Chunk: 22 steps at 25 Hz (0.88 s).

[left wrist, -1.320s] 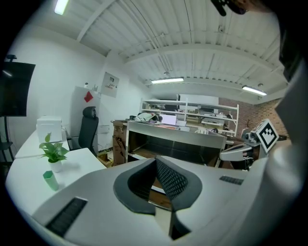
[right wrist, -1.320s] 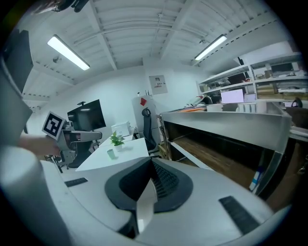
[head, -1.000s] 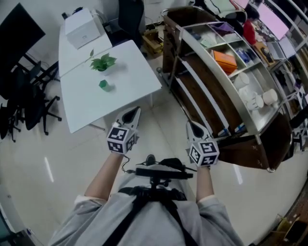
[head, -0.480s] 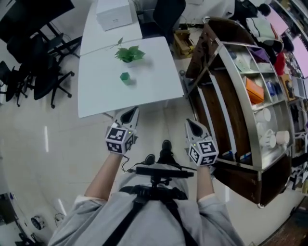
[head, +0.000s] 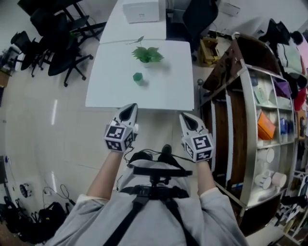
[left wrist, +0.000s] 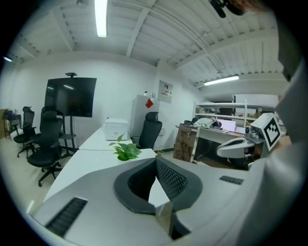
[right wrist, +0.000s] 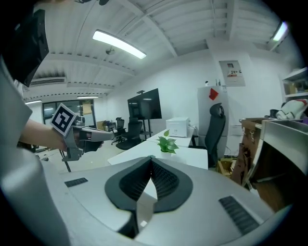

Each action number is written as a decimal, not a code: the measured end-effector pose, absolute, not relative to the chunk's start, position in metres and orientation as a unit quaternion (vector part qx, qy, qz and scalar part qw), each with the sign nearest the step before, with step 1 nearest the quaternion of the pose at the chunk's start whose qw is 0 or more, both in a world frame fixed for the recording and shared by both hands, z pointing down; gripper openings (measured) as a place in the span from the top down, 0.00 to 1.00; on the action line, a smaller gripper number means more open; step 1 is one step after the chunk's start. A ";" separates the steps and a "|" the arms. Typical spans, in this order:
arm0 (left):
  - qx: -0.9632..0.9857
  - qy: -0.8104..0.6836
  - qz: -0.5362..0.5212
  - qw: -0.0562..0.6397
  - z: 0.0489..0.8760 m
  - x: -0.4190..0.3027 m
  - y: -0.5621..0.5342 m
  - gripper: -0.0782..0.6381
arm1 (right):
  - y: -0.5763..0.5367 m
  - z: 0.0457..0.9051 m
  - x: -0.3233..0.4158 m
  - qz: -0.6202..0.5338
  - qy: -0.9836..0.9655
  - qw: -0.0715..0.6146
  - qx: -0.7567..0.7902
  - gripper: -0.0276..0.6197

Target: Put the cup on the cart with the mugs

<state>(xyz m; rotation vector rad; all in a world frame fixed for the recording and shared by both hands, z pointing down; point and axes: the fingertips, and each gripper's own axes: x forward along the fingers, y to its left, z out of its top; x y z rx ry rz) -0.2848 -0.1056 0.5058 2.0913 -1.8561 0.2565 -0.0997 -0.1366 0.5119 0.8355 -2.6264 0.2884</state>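
A small green cup (head: 138, 77) stands on the white table (head: 115, 91), just in front of a potted plant (head: 147, 54). Both grippers are held side by side over the floor, short of the table's near edge. My left gripper (head: 129, 110) is shut and empty. My right gripper (head: 187, 119) is also shut with nothing in it. In the left gripper view the jaws (left wrist: 155, 161) meet at the tip, pointing at the table and plant (left wrist: 126, 151). The cart (head: 243, 144) stands to the right, with white mugs (head: 264, 180) on its top shelf.
A white box (head: 141, 9) sits on the far table. Black office chairs (head: 53, 33) stand at the left, and another chair (head: 199, 17) stands behind the table. The cart's compartments hold an orange box (head: 265, 126) and other items. Cables lie on the floor (head: 29, 211) at bottom left.
The view has swung round: the table with the green cup now lies straight ahead and the cart has moved to the right edge. Both grippers stay shut in front of the body.
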 end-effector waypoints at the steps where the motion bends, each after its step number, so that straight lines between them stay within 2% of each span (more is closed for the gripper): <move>1: 0.728 -0.658 0.094 0.165 0.505 -0.288 -0.107 0.89 | -0.141 0.514 -0.108 0.096 -0.936 0.187 0.283 0.95; 13: 0.687 -0.702 0.121 0.144 0.518 -0.359 -0.120 0.89 | -0.184 0.564 -0.221 0.081 -0.944 0.218 0.233 0.94; 15: 0.688 -0.701 0.120 0.143 0.525 -0.374 -0.124 0.89 | -0.188 0.580 -0.243 0.085 -0.942 0.231 0.229 0.83; 18: 0.690 -0.700 0.116 0.143 0.531 -0.397 -0.131 0.89 | -0.192 0.603 -0.274 0.087 -0.940 0.250 0.217 0.59; 22: 0.684 -0.705 0.120 0.141 0.543 -0.426 -0.140 0.89 | -0.210 0.636 -0.311 0.077 -0.935 0.266 0.221 0.47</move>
